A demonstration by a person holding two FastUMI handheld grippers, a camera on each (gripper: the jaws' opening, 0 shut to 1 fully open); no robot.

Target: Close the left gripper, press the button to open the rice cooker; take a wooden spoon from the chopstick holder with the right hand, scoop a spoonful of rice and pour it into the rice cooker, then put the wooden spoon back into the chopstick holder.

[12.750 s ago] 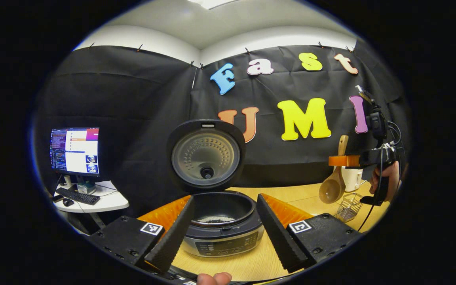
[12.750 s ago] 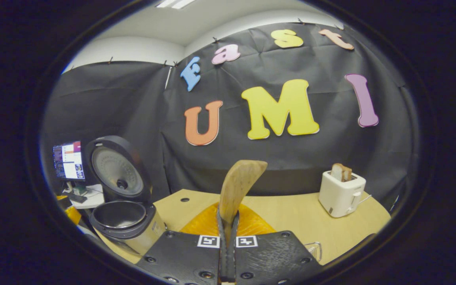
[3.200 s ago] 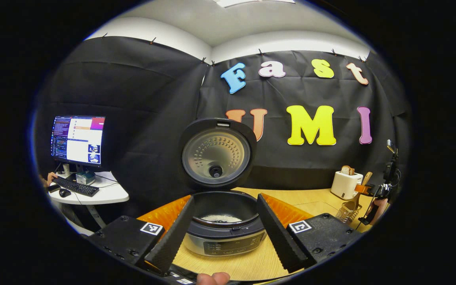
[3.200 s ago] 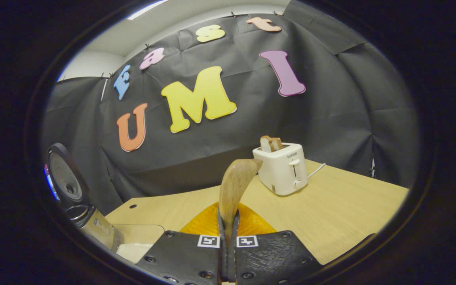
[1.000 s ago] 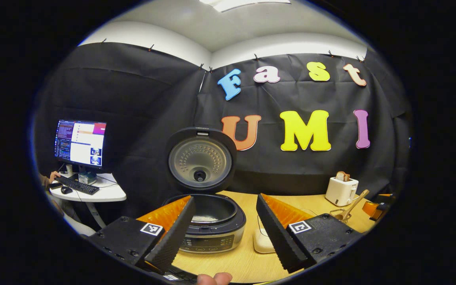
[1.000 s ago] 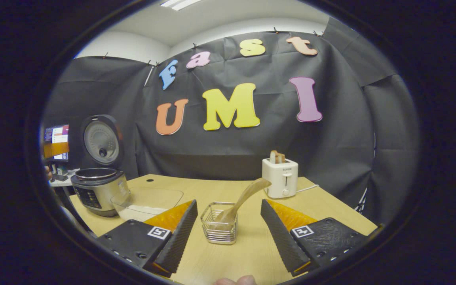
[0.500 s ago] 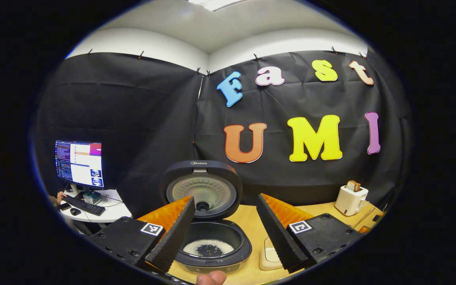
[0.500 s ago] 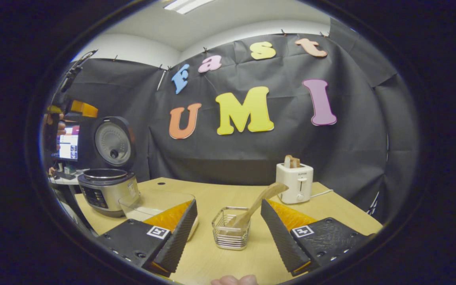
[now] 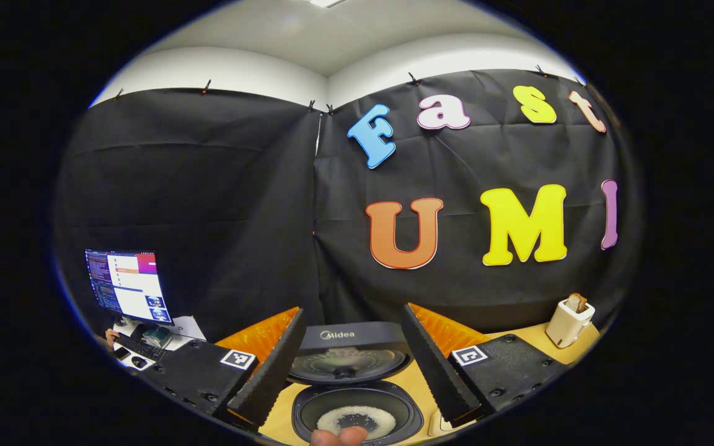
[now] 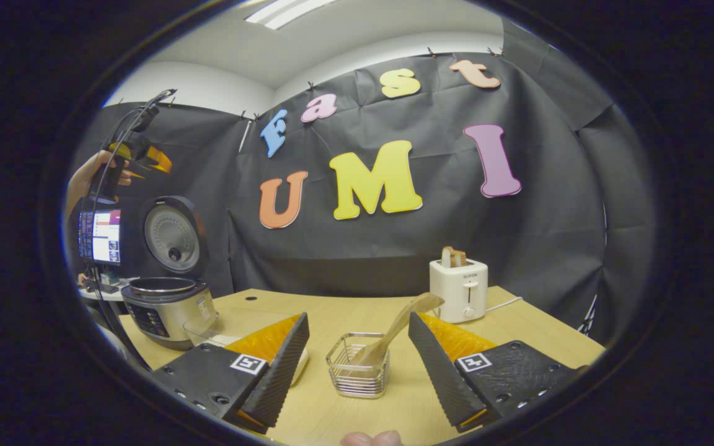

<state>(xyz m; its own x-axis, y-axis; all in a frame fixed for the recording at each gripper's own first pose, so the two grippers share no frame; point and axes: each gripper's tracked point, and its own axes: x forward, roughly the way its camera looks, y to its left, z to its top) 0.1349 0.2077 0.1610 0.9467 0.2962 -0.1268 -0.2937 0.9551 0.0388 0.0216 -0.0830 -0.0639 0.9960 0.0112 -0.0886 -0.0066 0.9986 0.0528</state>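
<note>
The rice cooker point(image 9: 357, 402) stands open right below my left gripper point(image 9: 352, 310), its lid point(image 9: 348, 356) up and white rice in the pot. That gripper is open with nothing between its fingers. In the right gripper view the cooker point(image 10: 165, 303) sits at the table's left end, and a hand holds the left gripper point(image 10: 149, 158) high above it. The wooden spoon point(image 10: 403, 322) leans to the right in the wire chopstick holder point(image 10: 357, 371). My right gripper point(image 10: 357, 317) is open, and the holder stands just beyond its fingertips.
A clear container point(image 10: 227, 322) with rice lies between the cooker and the holder. A white toaster point(image 10: 459, 288) with bread stands at the back of the wooden table point(image 10: 518, 334). A monitor point(image 9: 127, 285) sits on a side desk at the left.
My left gripper has risen and now looks down on the open cooker from above. The right gripper has barely shifted; the spoon stays in the holder.
</note>
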